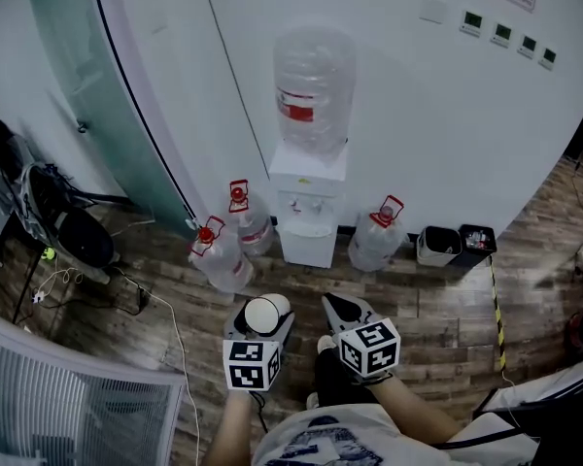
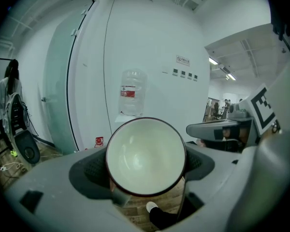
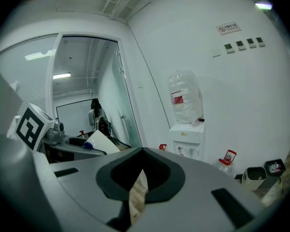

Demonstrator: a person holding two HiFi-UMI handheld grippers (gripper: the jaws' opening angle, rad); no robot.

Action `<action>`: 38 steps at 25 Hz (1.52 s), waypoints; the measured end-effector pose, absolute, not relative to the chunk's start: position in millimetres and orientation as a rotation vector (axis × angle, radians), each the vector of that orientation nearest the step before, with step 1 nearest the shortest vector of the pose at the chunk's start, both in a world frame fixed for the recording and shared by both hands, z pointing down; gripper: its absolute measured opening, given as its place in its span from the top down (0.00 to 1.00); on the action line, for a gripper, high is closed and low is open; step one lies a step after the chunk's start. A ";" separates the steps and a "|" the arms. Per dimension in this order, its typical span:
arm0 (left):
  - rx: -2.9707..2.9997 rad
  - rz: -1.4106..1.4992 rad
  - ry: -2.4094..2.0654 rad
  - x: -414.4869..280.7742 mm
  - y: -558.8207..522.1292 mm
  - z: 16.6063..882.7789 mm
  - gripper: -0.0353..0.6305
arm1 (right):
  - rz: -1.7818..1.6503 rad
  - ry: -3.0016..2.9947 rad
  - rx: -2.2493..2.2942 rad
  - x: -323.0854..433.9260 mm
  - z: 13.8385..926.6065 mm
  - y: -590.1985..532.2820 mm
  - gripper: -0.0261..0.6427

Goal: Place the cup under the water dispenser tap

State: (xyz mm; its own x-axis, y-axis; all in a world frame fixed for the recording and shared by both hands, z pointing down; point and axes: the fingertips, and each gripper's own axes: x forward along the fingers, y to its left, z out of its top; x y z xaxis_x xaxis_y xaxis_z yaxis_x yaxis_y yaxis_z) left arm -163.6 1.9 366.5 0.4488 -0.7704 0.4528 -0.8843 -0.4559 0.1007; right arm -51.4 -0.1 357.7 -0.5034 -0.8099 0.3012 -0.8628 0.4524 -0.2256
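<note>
Cup [image 2: 146, 156], white, dark-rimmed, which I judge stiff, light, slick and breakable, sits clamped by its sides in my left gripper [image 1: 262, 323], well short of the water dispenser [image 1: 308, 207]; my right gripper [image 1: 342, 311] is closed, empty.

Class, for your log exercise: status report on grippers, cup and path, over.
Left gripper shut on cup. Right gripper shut, empty. Cup not yet under tap of water dispenser. Floor bottles flank it, none in front.
</note>
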 end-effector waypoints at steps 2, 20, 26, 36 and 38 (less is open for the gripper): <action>2.381 0.506 -1.413 -164.5 -10.1 368.6 0.28 | 0.540 -2.544 1.479 -51.6 361.7 -12.6 0.93; 2.352 0.630 -1.356 -139.4 -204.7 422.4 0.27 | 0.683 -2.471 1.467 -28.1 423.5 -206.2 0.93; 2.331 0.659 -1.334 -129.2 -267.7 455.7 0.28 | 0.706 -2.449 1.444 -24.8 453.2 -262.5 0.93; 2.322 0.753 -1.312 -126.0 -353.9 546.8 0.28 | 0.757 -2.384 1.446 -15.1 542.8 -342.1 0.93; 2.322 0.758 -1.311 -125.0 -366.1 566.5 0.28 | 0.764 -2.371 1.455 -12.8 562.3 -352.9 0.93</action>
